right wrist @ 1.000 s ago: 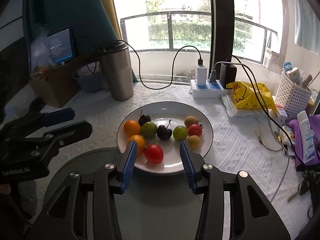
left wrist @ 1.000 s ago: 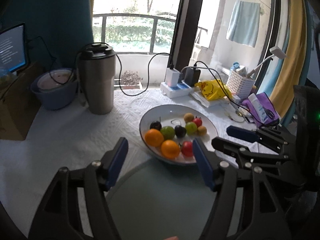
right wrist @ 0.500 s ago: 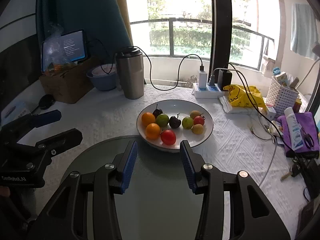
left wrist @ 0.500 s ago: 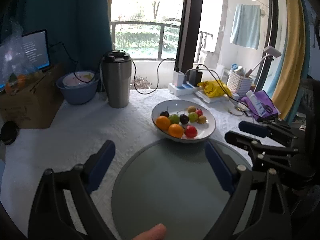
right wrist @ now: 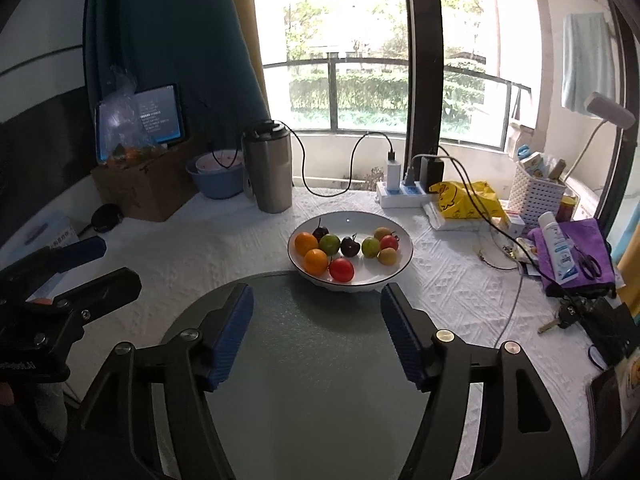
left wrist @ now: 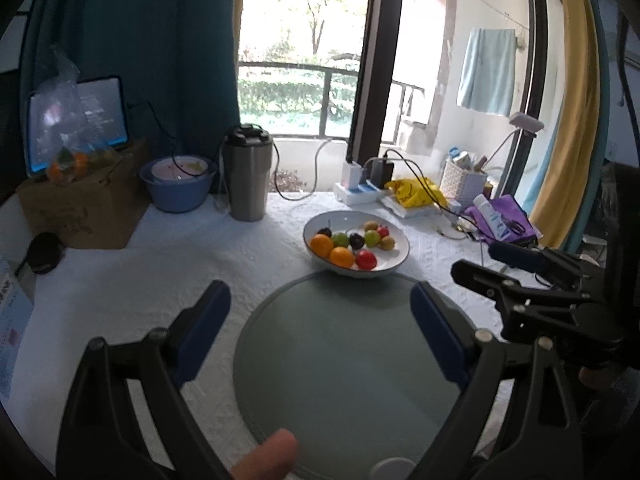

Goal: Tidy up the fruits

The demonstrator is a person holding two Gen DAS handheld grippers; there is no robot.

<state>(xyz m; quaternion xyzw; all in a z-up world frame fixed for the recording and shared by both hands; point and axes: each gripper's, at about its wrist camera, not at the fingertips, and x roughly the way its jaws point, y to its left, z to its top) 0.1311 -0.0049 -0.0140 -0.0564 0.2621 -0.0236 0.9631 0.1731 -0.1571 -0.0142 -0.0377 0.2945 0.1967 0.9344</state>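
Both tongs back off from the bowl [right wrist: 404, 258]; left tongs [left wrist: 320, 312] spread wide, right tongs [right wrist: 316, 320] just opening, nothing between. Fruits [right wrist: 346, 250] all bowled; looks done.

No text can be read with certainty. The tablet screen [right wrist: 154, 118] shows pale lines of writing, too small to make out; the white tube [right wrist: 558, 250] carries blue lettering, illegible.

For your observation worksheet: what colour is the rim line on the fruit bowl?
Dark, thin line edging the white fruit bowl; clearest in the right wrist view.
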